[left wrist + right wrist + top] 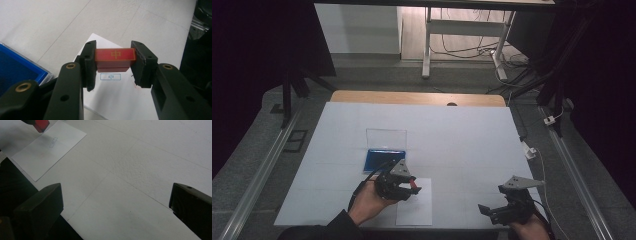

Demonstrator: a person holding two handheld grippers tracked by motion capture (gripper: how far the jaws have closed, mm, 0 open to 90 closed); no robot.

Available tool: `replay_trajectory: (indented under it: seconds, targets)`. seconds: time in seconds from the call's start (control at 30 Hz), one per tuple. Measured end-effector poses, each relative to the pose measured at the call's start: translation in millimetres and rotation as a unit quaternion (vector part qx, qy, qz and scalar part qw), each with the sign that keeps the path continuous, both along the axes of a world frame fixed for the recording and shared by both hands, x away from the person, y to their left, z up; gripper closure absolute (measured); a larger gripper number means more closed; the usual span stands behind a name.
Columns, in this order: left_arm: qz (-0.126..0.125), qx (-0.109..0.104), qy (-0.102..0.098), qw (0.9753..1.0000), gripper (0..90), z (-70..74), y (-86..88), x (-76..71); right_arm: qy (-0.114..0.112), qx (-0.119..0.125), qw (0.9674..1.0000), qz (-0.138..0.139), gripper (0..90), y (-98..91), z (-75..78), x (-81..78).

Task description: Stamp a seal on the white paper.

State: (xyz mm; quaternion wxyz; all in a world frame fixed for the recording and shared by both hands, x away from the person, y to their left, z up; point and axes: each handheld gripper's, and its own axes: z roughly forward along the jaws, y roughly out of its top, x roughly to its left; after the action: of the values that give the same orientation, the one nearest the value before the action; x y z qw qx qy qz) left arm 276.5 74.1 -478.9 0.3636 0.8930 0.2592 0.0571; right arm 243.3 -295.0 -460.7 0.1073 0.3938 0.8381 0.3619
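The left gripper (pixel 113 63) has its jaws closed on a red block (pixel 115 57), one black pad pressed flat against each end, so the block spans the narrow gap between them. The block sits in the centre of the left gripper view, its top face carrying a thin gold border and a gold character. It hangs over a white sheet of paper (pixel 117 97) that bears a small printed box with marks inside it; whether the block's underside touches the paper cannot be told. In the high view this gripper (pixel 412 187) is low and left of centre, above the upper edge of the same paper (pixel 414 210).

At the left edge of the left gripper view lies a blue tray (pixel 17 67); in the high view it sits just above the gripper, its clear lid (pixel 386 137) standing up behind it.

The right gripper (pixel 116 210) has its jaws spread wide with only bare white table (pixel 140 170) between them. It rests at the lower right of the high view (pixel 494 210), well apart from the block.
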Motion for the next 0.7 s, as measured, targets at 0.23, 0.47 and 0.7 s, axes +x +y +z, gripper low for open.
replay_trajectory:
  seconds: [0.23, 0.47, 0.7]
  targets:
    - [0.009, -0.01, 0.0, 0.9999, 58.3, 4.3, 7.6, 1.9, -0.001, -0.002, 1.0, 0.0, 0.0, 0.0, 0.2, -0.3]
    - [0.021, -0.017, 0.002, 0.9996, 58.3, 7.8, 17.1, 5.2, -0.001, -0.002, 1.0, 0.001, 0.0, 0.2, 0.1, -0.3]
    - [0.037, -0.026, -0.003, 0.999, 58.3, 11.9, 28.2, 8.4, -0.001, -0.002, 1.0, 0.002, 0.0, 0.2, 0.2, -0.3]
